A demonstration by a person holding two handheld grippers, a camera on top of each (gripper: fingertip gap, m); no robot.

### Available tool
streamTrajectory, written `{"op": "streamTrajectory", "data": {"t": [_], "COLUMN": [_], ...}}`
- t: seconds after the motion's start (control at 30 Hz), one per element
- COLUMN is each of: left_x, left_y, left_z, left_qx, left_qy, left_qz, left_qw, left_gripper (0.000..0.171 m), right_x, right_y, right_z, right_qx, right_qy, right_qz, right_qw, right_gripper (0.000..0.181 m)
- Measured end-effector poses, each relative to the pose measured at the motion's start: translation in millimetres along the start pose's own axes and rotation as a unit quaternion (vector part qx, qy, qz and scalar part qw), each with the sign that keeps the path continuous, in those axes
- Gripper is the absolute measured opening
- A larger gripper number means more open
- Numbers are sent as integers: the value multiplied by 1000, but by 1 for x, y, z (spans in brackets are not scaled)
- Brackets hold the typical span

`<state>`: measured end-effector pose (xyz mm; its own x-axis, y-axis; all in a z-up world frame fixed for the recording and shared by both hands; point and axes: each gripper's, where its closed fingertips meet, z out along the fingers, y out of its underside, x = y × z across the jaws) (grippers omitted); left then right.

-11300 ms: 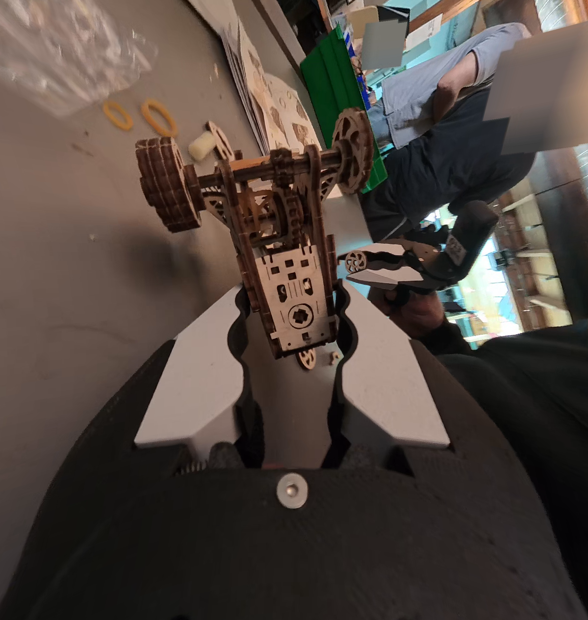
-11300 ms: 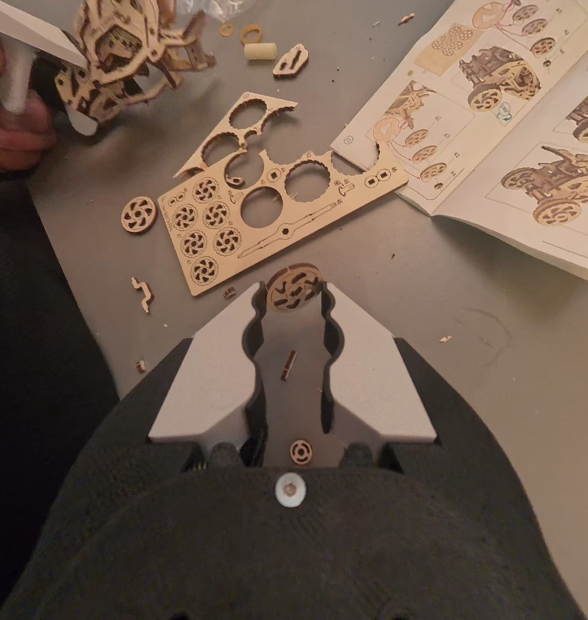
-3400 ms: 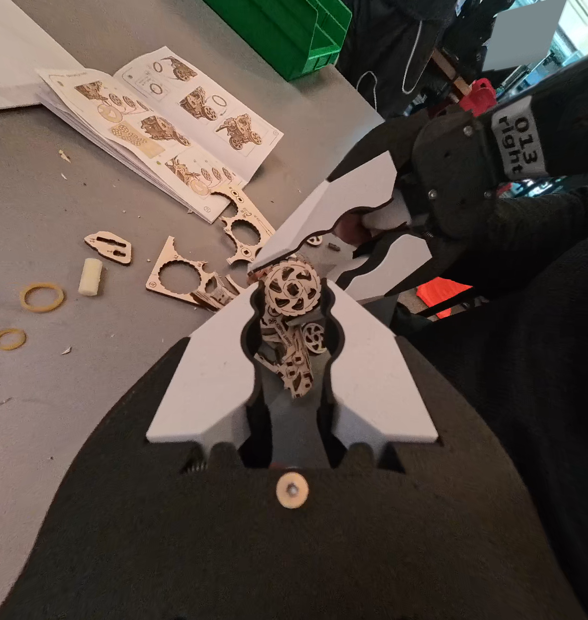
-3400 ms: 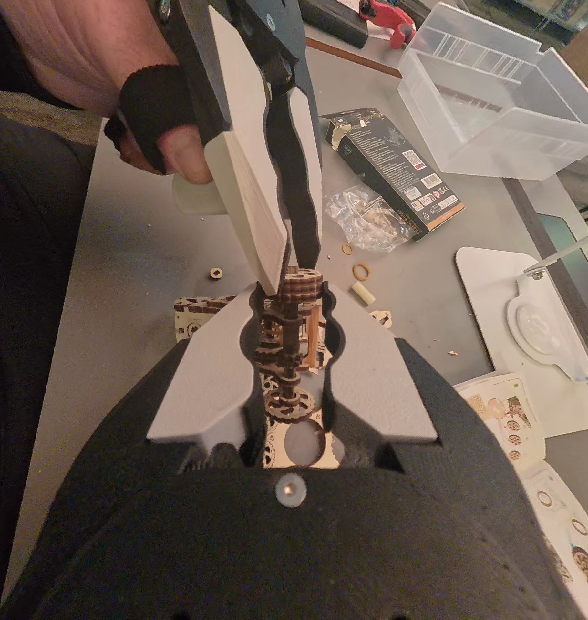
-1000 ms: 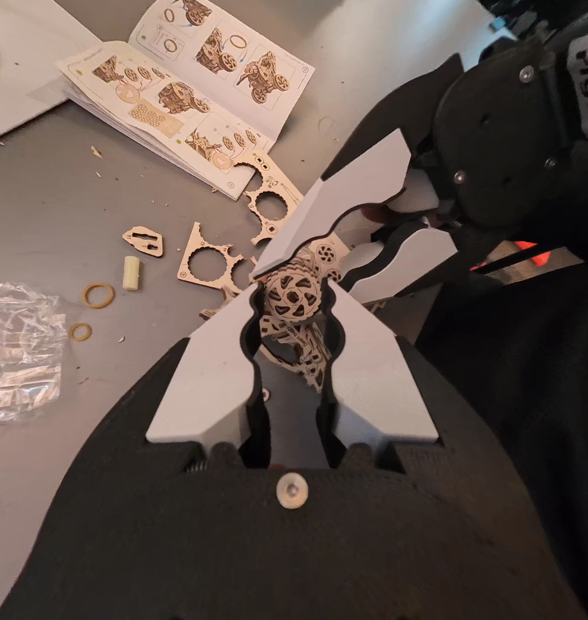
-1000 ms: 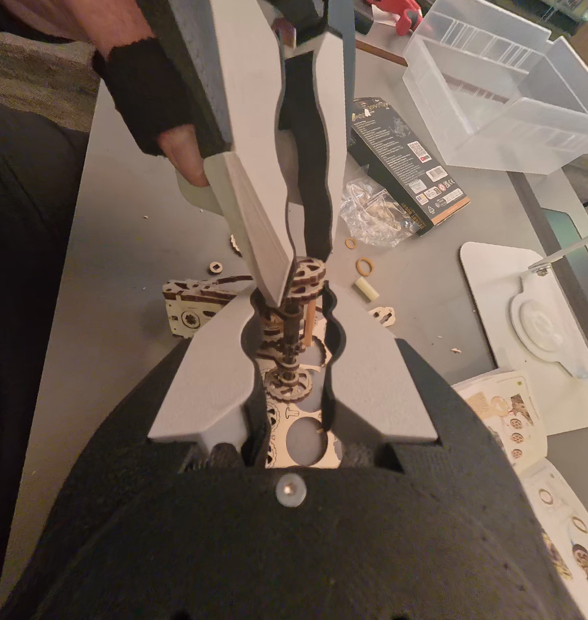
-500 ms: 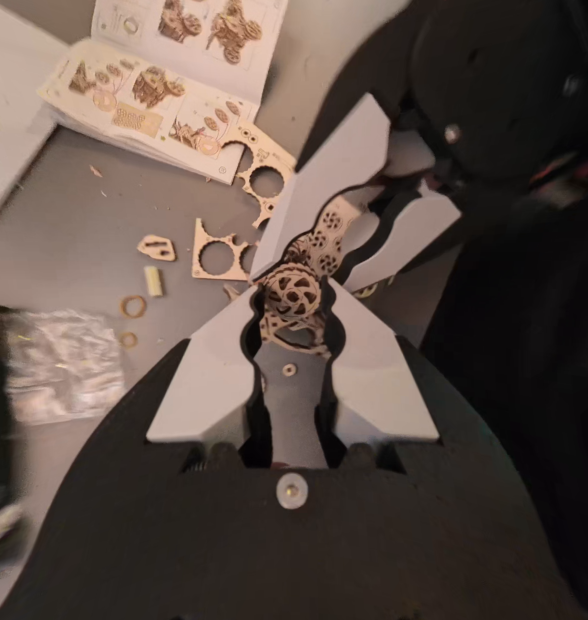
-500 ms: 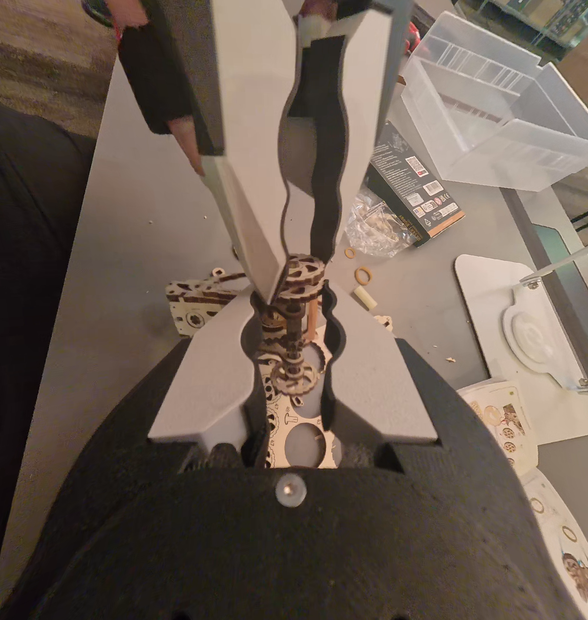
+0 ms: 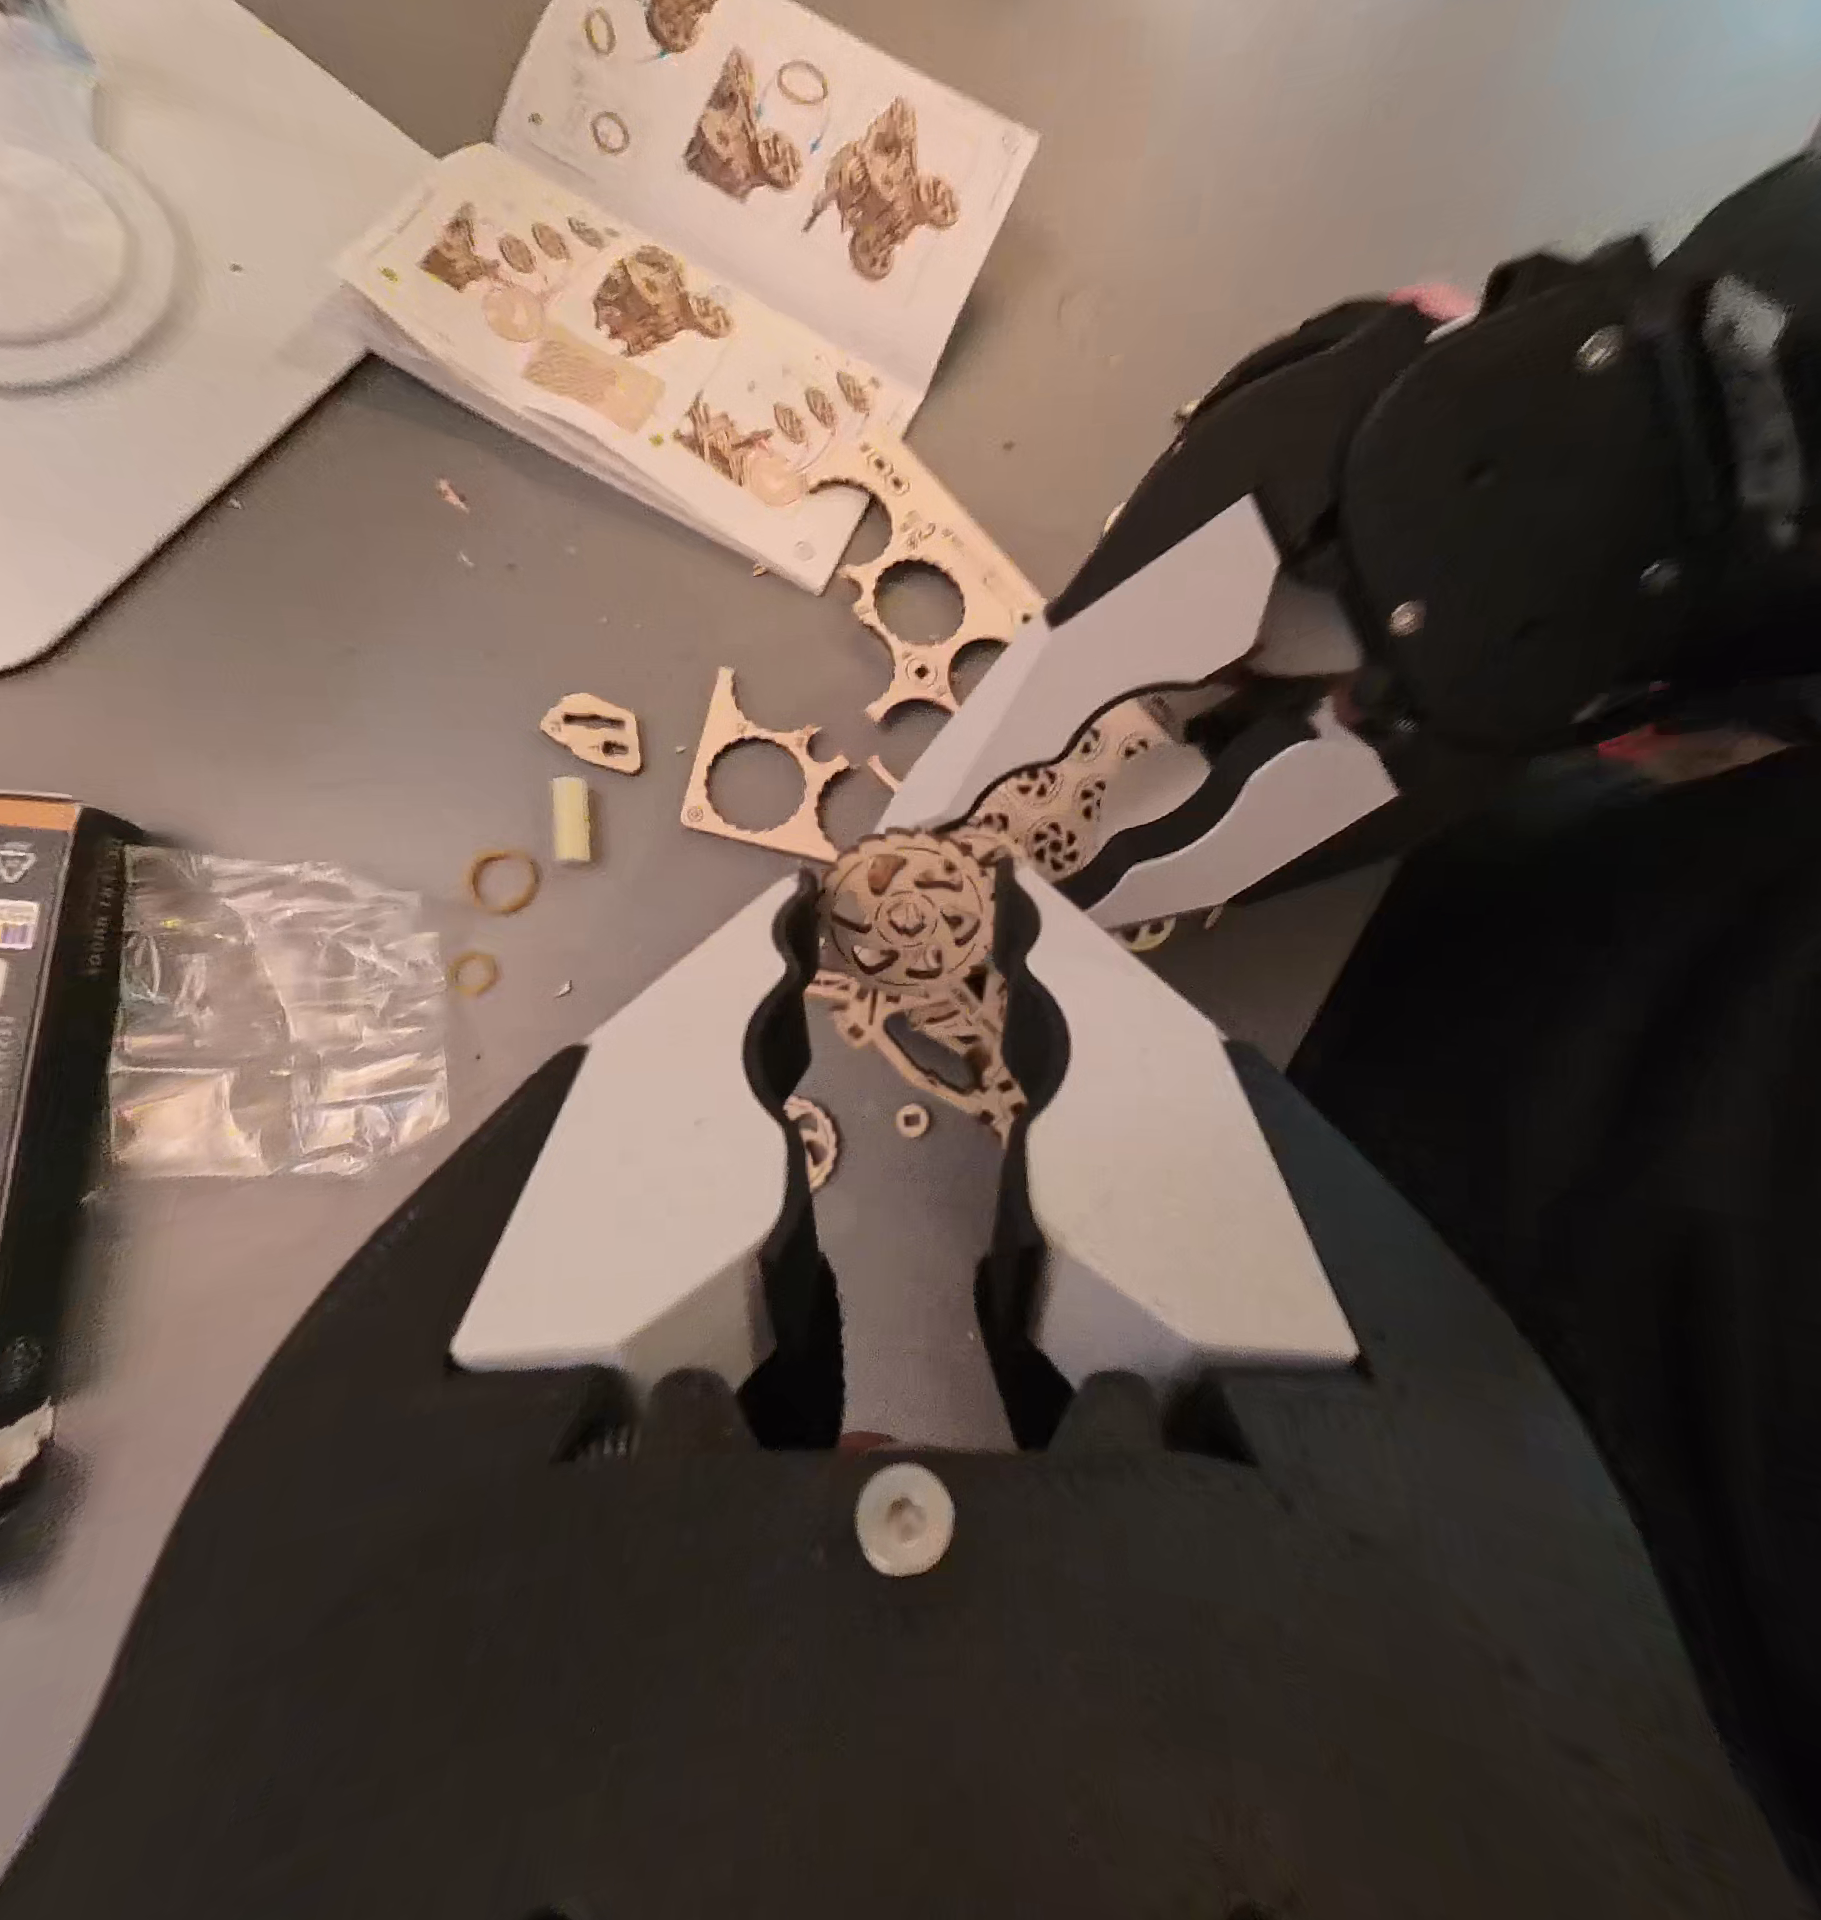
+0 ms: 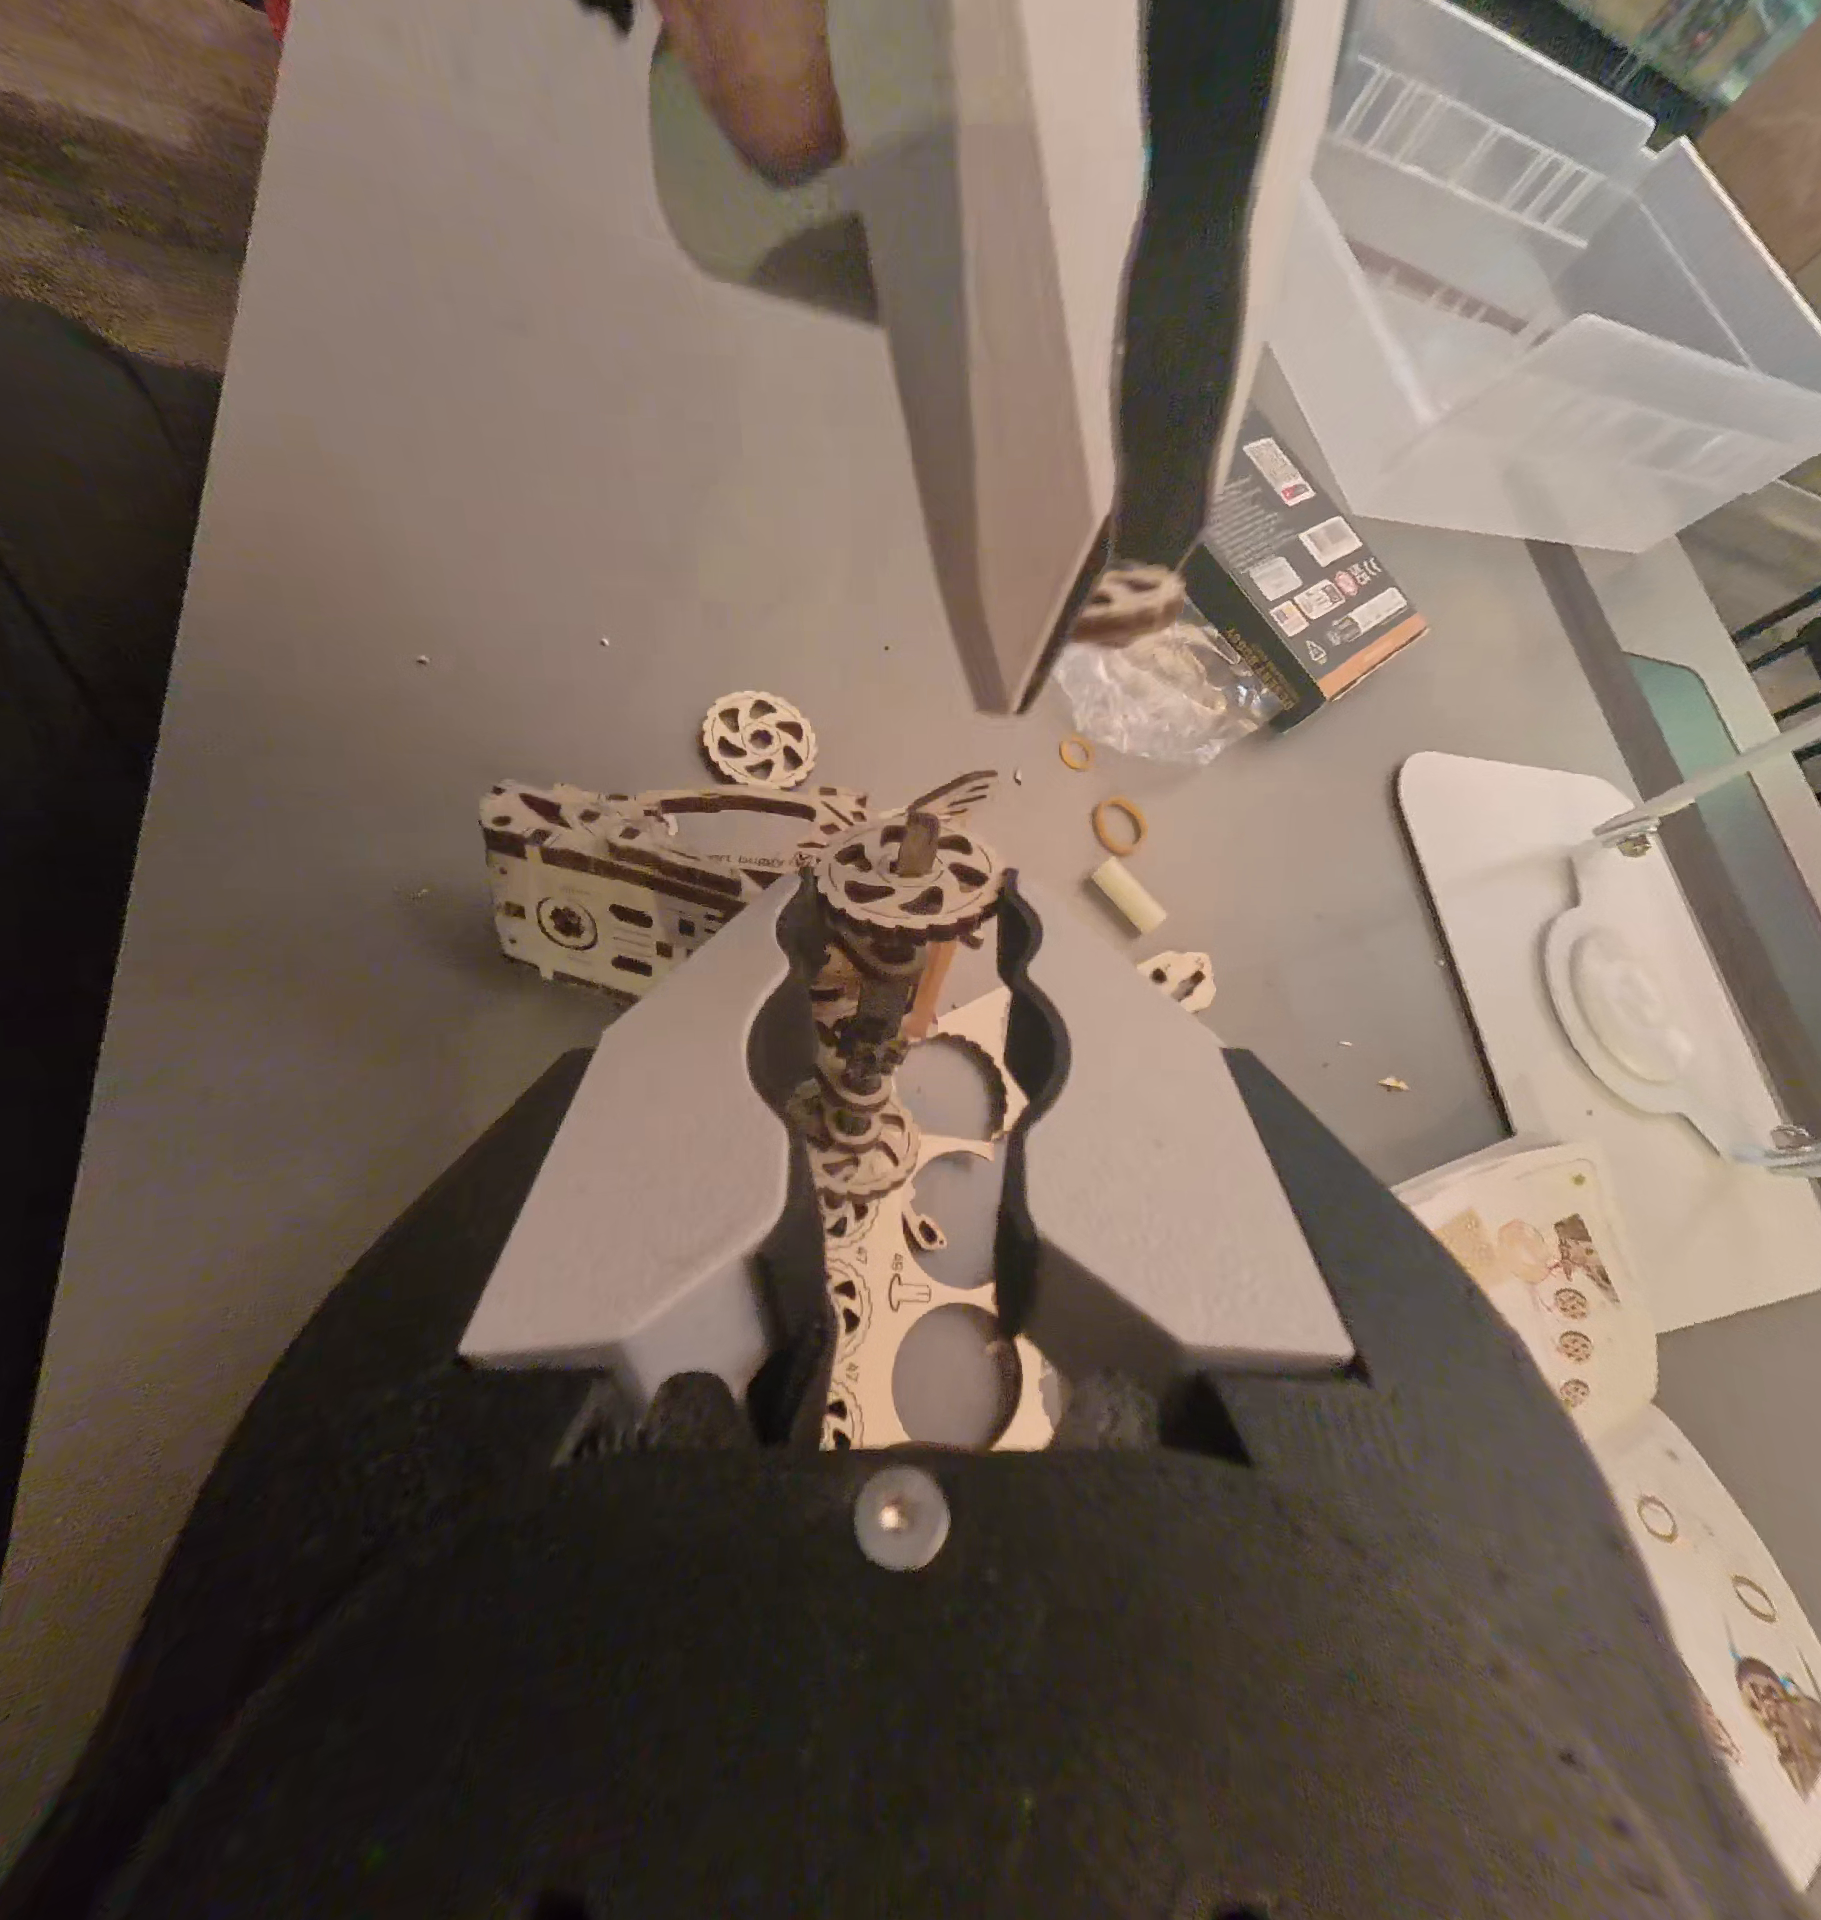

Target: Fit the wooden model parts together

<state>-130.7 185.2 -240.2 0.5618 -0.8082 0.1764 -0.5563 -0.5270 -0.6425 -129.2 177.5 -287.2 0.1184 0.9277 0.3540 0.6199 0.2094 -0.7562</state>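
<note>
A hobby workbench: grey table [image 10: 470,520], clear plastic bin [image 10: 1529,312], instruction booklet [image 9: 698,291], wooden scraps.

Pale laser-cut plywood with dark scorched edges makes up the wheel [image 9: 906,920] and the axle assembly [image 10: 870,1023]; the punched-out sheet [image 9: 921,634] at 1 o'clock is the same thin matt wood. The left gripper [image 9: 901,899] has smooth matt grey plastic fingers [image 9: 677,1143] on a rough, grainy black body. The table [image 9: 314,665] is dull grey. The booklet [image 9: 719,301] is matt paper, the bag [image 9: 262,1018] at 9 o'clock crinkled glossy film, the bin [image 10: 1540,322] frosted translucent plastic
</note>
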Motion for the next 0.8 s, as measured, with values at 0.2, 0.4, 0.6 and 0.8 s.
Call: {"op": "streamTrajectory", "data": {"t": [0.2,0.4,0.6,0.8], "left_x": [-19,-41,-65,-71], "left_y": [42,89,127,140], "left_z": [-10,-9,-5,10], "left_qx": [-26,-27,-53,-76], "left_qy": [-2,-24,-86,-108], "left_qz": [-38,-93,-83,-69], "left_qw": [999,995,991,989], "left_gripper": [31,31,31,51], "right_x": [5,14,19,-26], "right_y": [0,5,72,144], "right_z": [-3,-38,-134,-153], "right_qx": [12,11,-42,-131], "right_qy": [-12,-48,-67,-69], "right_qz": [24,68,195,213], "right_qw": [1000,996,978,966], "right_gripper": [38,66,59,56]}}
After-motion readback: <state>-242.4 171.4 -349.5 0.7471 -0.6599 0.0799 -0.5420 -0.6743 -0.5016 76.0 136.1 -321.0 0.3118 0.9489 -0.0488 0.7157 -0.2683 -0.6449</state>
